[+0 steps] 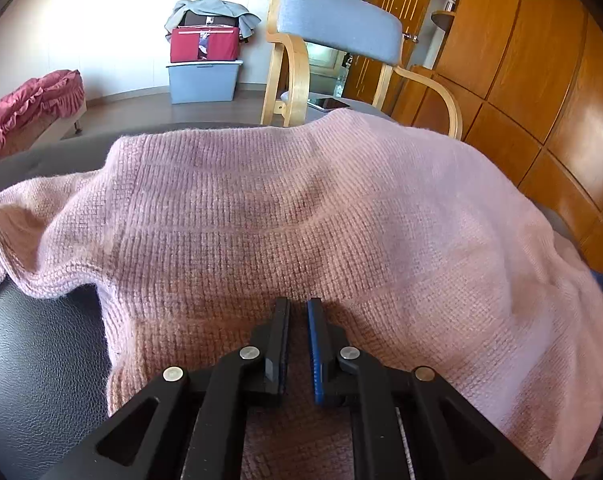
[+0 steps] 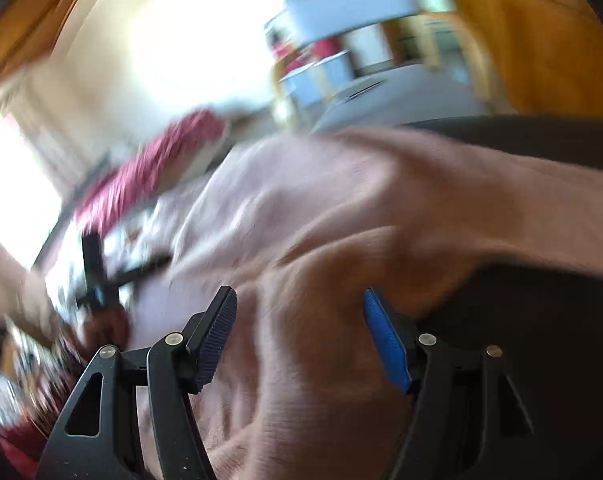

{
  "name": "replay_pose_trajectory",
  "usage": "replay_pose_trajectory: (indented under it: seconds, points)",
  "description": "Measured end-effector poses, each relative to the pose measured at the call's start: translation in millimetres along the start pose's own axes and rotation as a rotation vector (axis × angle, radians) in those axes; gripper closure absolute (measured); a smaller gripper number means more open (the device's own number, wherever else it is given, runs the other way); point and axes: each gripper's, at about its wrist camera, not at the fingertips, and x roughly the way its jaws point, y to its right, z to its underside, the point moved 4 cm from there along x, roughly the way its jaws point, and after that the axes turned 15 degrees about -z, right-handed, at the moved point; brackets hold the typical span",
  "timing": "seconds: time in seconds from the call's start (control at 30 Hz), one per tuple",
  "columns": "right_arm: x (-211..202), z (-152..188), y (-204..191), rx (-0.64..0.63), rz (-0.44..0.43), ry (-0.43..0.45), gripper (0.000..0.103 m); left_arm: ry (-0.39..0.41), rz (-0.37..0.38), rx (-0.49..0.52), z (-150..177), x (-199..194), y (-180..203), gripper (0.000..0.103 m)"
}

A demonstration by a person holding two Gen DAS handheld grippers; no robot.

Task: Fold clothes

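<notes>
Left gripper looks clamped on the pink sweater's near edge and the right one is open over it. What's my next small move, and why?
Probably close the right gripper on the fold of pink sweater between its spread fingers. The left gripper already pinches the near hem, fingers nearly together, while the sweater lies bunched on the black surface. The right view is motion-blurred, so steady it first.

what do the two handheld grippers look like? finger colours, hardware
Both match. The left gripper and the right gripper have black plastic linkage arms with triangular cutouts and round silver pivot pins. On each, one finger has a black pad, ribbed on the right gripper's, and the other a blue pad. No cables or markings are visible. The right wrist view is motion-blurred.
</notes>
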Motion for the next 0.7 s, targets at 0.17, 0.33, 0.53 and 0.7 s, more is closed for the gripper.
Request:
replay_pose_trajectory:
  seconds: [0.17, 0.33, 0.53, 0.7]
  points:
    - [-46.0, 8.9, 60.3, 0.121, 0.143, 0.030, 0.037, -0.003, 0.022, -0.019, 5.6, -2.1, -8.0, 0.094]
    - [-18.2, 34.0, 51.0, 0.110, -0.022, -0.080, 0.038, -0.004, 0.022, -0.021, 7.1, -2.9, -9.4, 0.094]
    - [18.8, 48.5, 20.6, 0.055, -0.205, -0.177, 0.057, -0.005, 0.026, -0.025, 8.8, -5.3, -12.0, 0.094]
    - [35.0, 47.4, -2.9, -0.033, -0.170, -0.237, 0.081, -0.007, 0.038, -0.035, 9.6, -5.7, -14.7, 0.094]
